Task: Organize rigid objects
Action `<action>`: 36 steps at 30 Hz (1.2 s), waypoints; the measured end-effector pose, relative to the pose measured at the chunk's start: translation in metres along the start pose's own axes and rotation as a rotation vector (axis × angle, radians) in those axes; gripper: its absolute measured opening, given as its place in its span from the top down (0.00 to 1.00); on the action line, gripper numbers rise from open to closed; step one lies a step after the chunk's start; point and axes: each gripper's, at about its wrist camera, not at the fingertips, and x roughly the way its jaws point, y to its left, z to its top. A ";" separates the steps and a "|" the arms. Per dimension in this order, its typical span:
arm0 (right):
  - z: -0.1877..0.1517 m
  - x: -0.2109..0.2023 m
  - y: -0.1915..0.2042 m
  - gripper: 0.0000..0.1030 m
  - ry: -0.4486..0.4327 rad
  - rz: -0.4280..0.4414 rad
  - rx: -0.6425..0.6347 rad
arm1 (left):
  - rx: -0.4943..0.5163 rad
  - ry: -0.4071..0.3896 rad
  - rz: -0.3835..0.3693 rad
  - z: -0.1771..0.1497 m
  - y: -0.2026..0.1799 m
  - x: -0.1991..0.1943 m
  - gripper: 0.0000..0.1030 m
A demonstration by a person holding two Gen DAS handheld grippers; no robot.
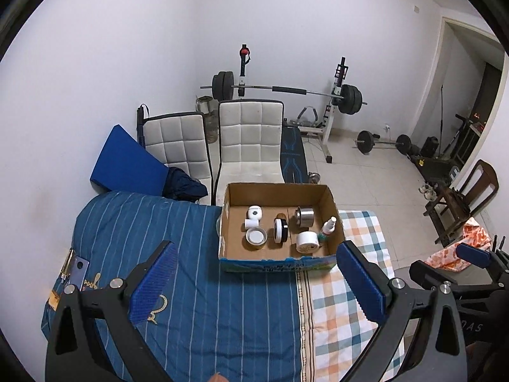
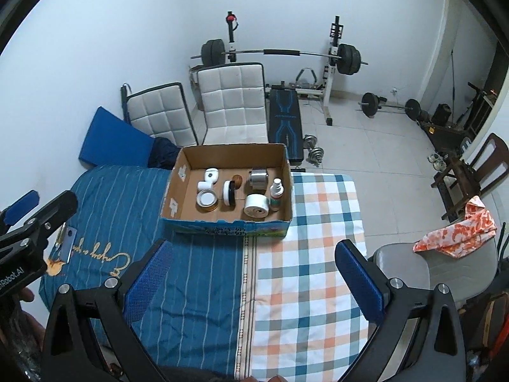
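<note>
An open cardboard box (image 1: 331,202) (image 2: 178,167) stands at the far edge of the bed. Inside lie a white tape roll (image 1: 307,241) (image 2: 256,206), a steel cylinder (image 1: 304,216) (image 2: 258,178), a small spray bottle (image 1: 327,228) (image 2: 276,194), a black-and-white round jar (image 1: 280,230) (image 2: 228,193), a round tin (image 1: 255,237) (image 2: 206,200) and a white case (image 1: 254,214) (image 2: 210,176). My left gripper (image 1: 254,283) is open and empty, held above the bed short of the box. My right gripper (image 2: 253,281) is open and empty, beside it.
The bed has a blue striped cover (image 1: 133,232) and a checked cover (image 2: 318,222). A small metal card (image 1: 78,269) (image 2: 67,242) lies at the left. Two white chairs (image 1: 251,137), a weight bench (image 2: 283,114), a barbell rack and a grey chair (image 2: 413,267) stand around.
</note>
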 end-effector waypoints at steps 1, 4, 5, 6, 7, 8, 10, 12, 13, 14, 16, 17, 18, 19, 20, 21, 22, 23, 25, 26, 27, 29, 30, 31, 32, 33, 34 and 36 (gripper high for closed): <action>0.001 0.002 -0.001 0.00 0.000 -0.004 0.005 | -0.003 0.002 0.005 0.000 0.000 0.002 0.00; 0.005 0.010 -0.005 0.00 0.008 -0.012 0.020 | -0.009 0.007 0.011 0.001 0.001 0.010 0.00; 0.006 0.012 -0.006 0.00 0.010 -0.017 0.024 | -0.010 0.012 0.011 0.001 0.002 0.014 0.00; 0.008 0.013 -0.008 0.00 0.009 -0.018 0.029 | -0.015 0.013 0.012 0.001 0.003 0.017 0.00; 0.009 0.015 -0.009 0.00 0.009 -0.019 0.034 | -0.015 0.019 0.015 0.001 0.003 0.019 0.00; 0.010 0.017 -0.010 0.00 0.011 -0.023 0.036 | -0.012 0.027 0.018 0.002 0.003 0.022 0.00; 0.012 0.020 -0.012 0.00 0.012 -0.025 0.044 | -0.011 0.033 0.024 0.001 0.003 0.026 0.00; 0.013 0.023 -0.014 0.00 0.014 -0.029 0.051 | -0.009 0.034 0.027 0.001 0.002 0.028 0.00; 0.013 0.023 -0.015 0.00 0.014 -0.029 0.054 | -0.007 0.035 0.029 0.001 0.001 0.028 0.00; 0.013 0.024 -0.016 0.00 0.014 -0.031 0.057 | -0.006 0.037 0.028 0.001 0.001 0.029 0.00; 0.014 0.024 -0.017 0.00 0.015 -0.034 0.057 | -0.005 0.036 0.030 0.001 0.000 0.030 0.00; 0.014 0.024 -0.017 0.00 0.015 -0.033 0.060 | -0.005 0.037 0.030 0.001 0.000 0.030 0.00; 0.015 0.024 -0.016 0.00 0.015 -0.034 0.055 | -0.006 0.036 0.029 0.001 0.000 0.030 0.00; 0.015 0.024 -0.016 0.00 0.015 -0.036 0.054 | -0.005 0.036 0.029 0.002 0.000 0.030 0.00; 0.015 0.025 -0.016 0.00 0.015 -0.037 0.055 | -0.004 0.037 0.029 0.002 0.000 0.031 0.00; 0.015 0.025 -0.016 0.00 0.015 -0.039 0.054 | -0.006 0.036 0.029 0.002 0.000 0.030 0.00; 0.016 0.025 -0.016 0.00 0.015 -0.041 0.053 | -0.005 0.034 0.029 0.002 0.000 0.030 0.00; 0.016 0.025 -0.016 0.00 0.014 -0.044 0.053 | -0.003 0.034 0.030 0.003 -0.001 0.031 0.00; 0.016 0.024 -0.016 0.00 0.012 -0.040 0.055 | -0.001 0.030 0.032 0.004 -0.001 0.031 0.00; 0.016 0.023 -0.016 0.00 0.008 -0.044 0.054 | 0.001 0.028 0.034 0.004 -0.002 0.031 0.00; 0.016 0.022 -0.015 0.00 0.004 -0.046 0.054 | 0.004 0.028 0.037 0.003 -0.003 0.031 0.00; 0.017 0.019 -0.015 0.00 -0.001 -0.047 0.052 | 0.002 0.029 0.038 0.001 -0.001 0.030 0.00; 0.017 0.018 -0.015 0.00 -0.004 -0.048 0.051 | 0.002 0.030 0.035 0.001 -0.001 0.030 0.00; 0.017 0.017 -0.014 0.00 -0.008 -0.049 0.049 | 0.002 0.032 0.034 0.001 -0.001 0.030 0.00; 0.017 0.017 -0.014 0.00 -0.011 -0.050 0.048 | 0.001 0.034 0.035 0.000 -0.001 0.030 0.00; 0.018 0.015 -0.014 0.00 -0.013 -0.050 0.047 | 0.000 0.036 0.034 -0.001 -0.001 0.030 0.00; 0.018 0.014 -0.014 0.00 -0.015 -0.050 0.047 | -0.001 0.038 0.036 -0.002 -0.001 0.030 0.00; 0.018 0.014 -0.014 0.00 -0.013 -0.052 0.047 | -0.001 0.041 0.037 -0.003 -0.001 0.030 0.00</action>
